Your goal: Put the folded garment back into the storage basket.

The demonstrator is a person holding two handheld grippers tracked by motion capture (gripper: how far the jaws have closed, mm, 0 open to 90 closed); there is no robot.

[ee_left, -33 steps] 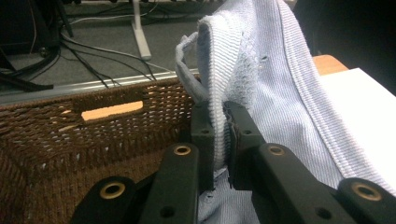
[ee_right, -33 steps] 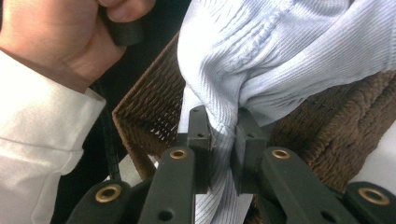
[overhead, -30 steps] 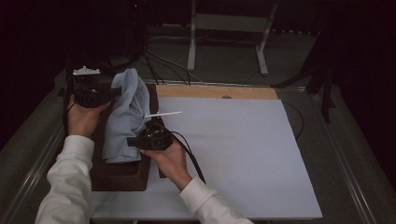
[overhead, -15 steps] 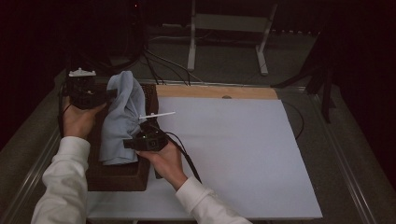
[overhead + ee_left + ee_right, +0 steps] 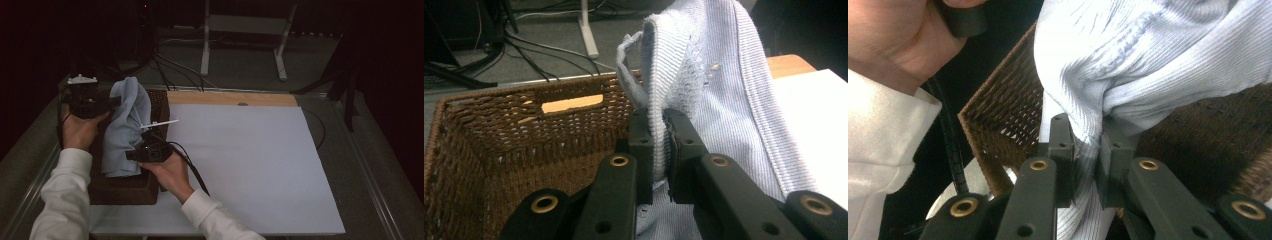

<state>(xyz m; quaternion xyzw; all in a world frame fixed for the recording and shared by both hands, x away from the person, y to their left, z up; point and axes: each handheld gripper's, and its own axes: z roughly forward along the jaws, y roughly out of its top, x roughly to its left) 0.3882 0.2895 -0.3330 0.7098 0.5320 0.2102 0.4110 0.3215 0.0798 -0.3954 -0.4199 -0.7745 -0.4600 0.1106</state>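
Both grippers, left [image 5: 117, 101] and right [image 5: 131, 155], are pinched onto a pale blue knit garment [image 5: 125, 127], holding it up over the brown wicker basket [image 5: 125, 192], probably to lift it out onto the white board [image 5: 250, 165] alongside.

At the left of the high view there is 1 light blue knitted garment [image 5: 124, 127] and 1 brown wicker basket [image 5: 122, 187]. 2 grippers are in use: 1 left gripper [image 5: 111, 101] at upper left, 1 right gripper [image 5: 131, 155] lower down. 1 white board [image 5: 250, 165] fills the centre, with 1 wooden strip [image 5: 230, 98] along its top edge. 2 white sleeves enter from the bottom.
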